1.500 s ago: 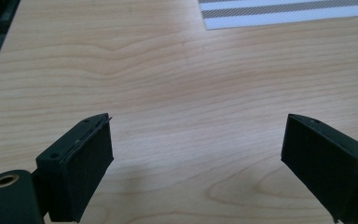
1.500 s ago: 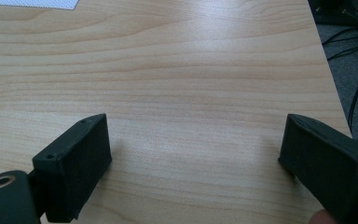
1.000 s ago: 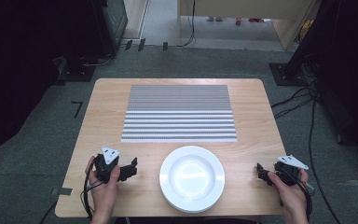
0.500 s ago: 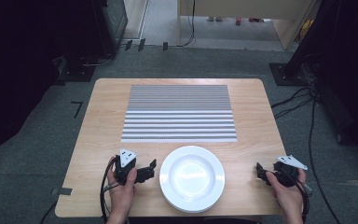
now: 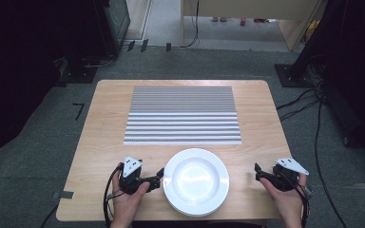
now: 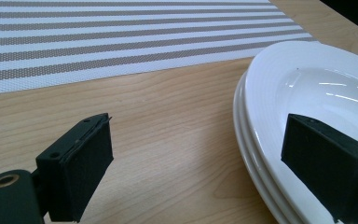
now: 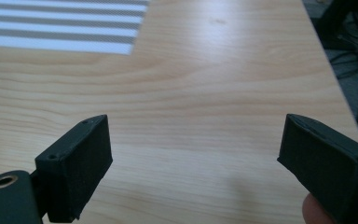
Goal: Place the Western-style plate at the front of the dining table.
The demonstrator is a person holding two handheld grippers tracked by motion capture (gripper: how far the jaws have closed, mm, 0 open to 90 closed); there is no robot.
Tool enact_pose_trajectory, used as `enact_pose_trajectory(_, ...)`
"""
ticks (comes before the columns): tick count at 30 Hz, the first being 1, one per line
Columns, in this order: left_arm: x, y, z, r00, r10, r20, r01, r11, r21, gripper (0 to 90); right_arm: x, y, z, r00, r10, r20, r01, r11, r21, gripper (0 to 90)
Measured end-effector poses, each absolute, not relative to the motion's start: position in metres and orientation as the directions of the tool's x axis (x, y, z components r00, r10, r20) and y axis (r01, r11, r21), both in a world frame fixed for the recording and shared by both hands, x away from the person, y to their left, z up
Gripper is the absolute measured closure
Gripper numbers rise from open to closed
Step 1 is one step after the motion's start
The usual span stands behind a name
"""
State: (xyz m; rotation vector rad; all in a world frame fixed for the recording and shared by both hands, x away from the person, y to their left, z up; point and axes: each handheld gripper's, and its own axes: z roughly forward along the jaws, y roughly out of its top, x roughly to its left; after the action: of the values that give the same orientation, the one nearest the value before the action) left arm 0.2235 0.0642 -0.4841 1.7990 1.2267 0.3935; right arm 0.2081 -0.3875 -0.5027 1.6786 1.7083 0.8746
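A stack of white plates [image 5: 196, 181] lies near the table's front edge, in the middle. My left gripper [image 5: 158, 179] is at the stack's left rim, held in a hand. In the left gripper view the left gripper [image 6: 196, 158] stands open: one jaw hangs over the rim of the top plate [image 6: 307, 79], the other over bare wood. My right gripper [image 5: 259, 173] rests to the right of the stack, apart from it. In the right gripper view the right gripper [image 7: 193, 158] is open over bare wood with nothing between its jaws.
A grey and white striped placemat [image 5: 183, 114] covers the far middle of the wooden table [image 5: 104, 142]. Cables lie on the floor to the right [image 5: 313, 109]. Dark equipment stands beyond the table's left side.
The left gripper has moved right along the front of the table until it reached the plates' left rim. The right gripper has stayed almost still.
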Motion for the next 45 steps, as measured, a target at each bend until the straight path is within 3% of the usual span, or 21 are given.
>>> enact_pose_trajectory(3, 0.222, 0.062, -0.484, 0.465, 0.859, -0.213, 0.578, -0.113, 0.808, 8.7, 0.207, -0.375, -0.497, -0.056, 0.996, 0.072, 0.602, -0.024, 0.798, 9.8)
enact_pose_trajectory(5, 0.221, 0.061, -0.483, 0.473, 0.854, -0.217, 0.578, -0.115, 0.808, 8.7, 0.207, -0.369, -0.494, -0.065, 0.994, 0.090, 0.594, -0.034, 0.804, 16.7)
enact_pose_trajectory(13, 0.219, 0.054, -0.483, 0.496, 0.843, -0.210, 0.576, -0.138, 0.805, 9.1, 0.204, -0.344, -0.485, -0.124, 0.985, 0.122, 0.570, -0.030, 0.821, 24.5)
enact_pose_trajectory(19, 0.218, 0.049, -0.483, 0.519, 0.828, -0.214, 0.576, -0.154, 0.802, 9.6, 0.202, -0.334, -0.484, -0.168, 0.975, 0.143, 0.573, -0.021, 0.819, 26.2)
enact_pose_trajectory(26, 0.215, 0.045, -0.483, 0.553, 0.798, -0.239, 0.579, -0.161, 0.799, 15.4, 0.199, -0.320, -0.483, -0.253, 0.954, 0.162, 0.563, 0.009, 0.826, 43.5)
enact_pose_trajectory(29, 0.214, 0.045, -0.483, 0.573, 0.782, -0.246, 0.571, -0.166, 0.804, 25.1, 0.198, -0.312, -0.483, -0.284, 0.943, 0.174, 0.563, 0.017, 0.826, 52.7)
enact_pose_trajectory(34, 0.213, 0.043, -0.484, 0.600, 0.759, -0.255, 0.570, -0.181, 0.802, 34.5, 0.196, -0.304, -0.483, -0.291, 0.928, 0.233, 0.581, -0.022, 0.814, 59.6)
enact_pose_trajectory(41, 0.213, 0.041, -0.486, 0.601, 0.755, -0.263, 0.590, -0.197, 0.783, 39.7, 0.195, -0.299, -0.484, -0.296, 0.915, 0.275, 0.597, -0.047, 0.801, 66.3)
enact_pose_trajectory(45, 0.214, 0.041, -0.489, 0.590, 0.763, -0.263, 0.608, -0.207, 0.766, 42.8, 0.194, -0.299, -0.484, -0.304, 0.885, 0.352, 0.611, -0.102, 0.785, 71.4)
